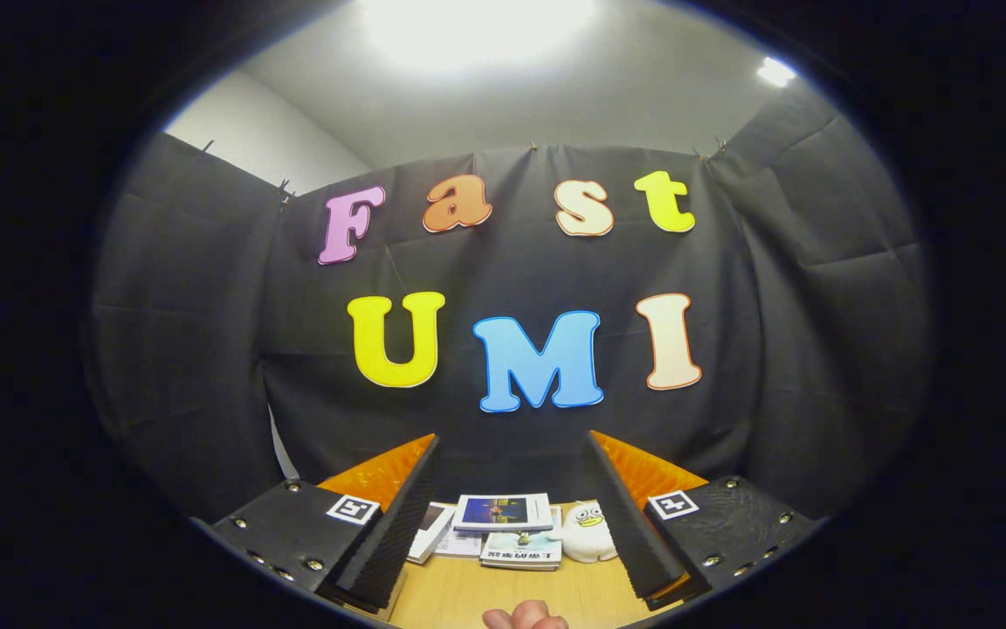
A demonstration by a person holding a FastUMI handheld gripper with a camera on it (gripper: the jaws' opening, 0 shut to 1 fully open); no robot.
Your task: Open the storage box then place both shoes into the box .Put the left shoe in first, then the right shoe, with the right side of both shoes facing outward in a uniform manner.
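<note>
Tool (512, 515) released, its two fingers spread wide apart and gripping nothing. Beyond them on the table (468, 598) lie about four books (503, 512) beside one plush duck (589, 530).

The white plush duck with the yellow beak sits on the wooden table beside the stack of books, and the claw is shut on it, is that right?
Not quite. In the gripper view the claw is open, its fingers spread apart and holding nothing. The white plush duck with the yellow beak does sit on the wooden table beside the stack of books, just ahead between the fingers.
</note>
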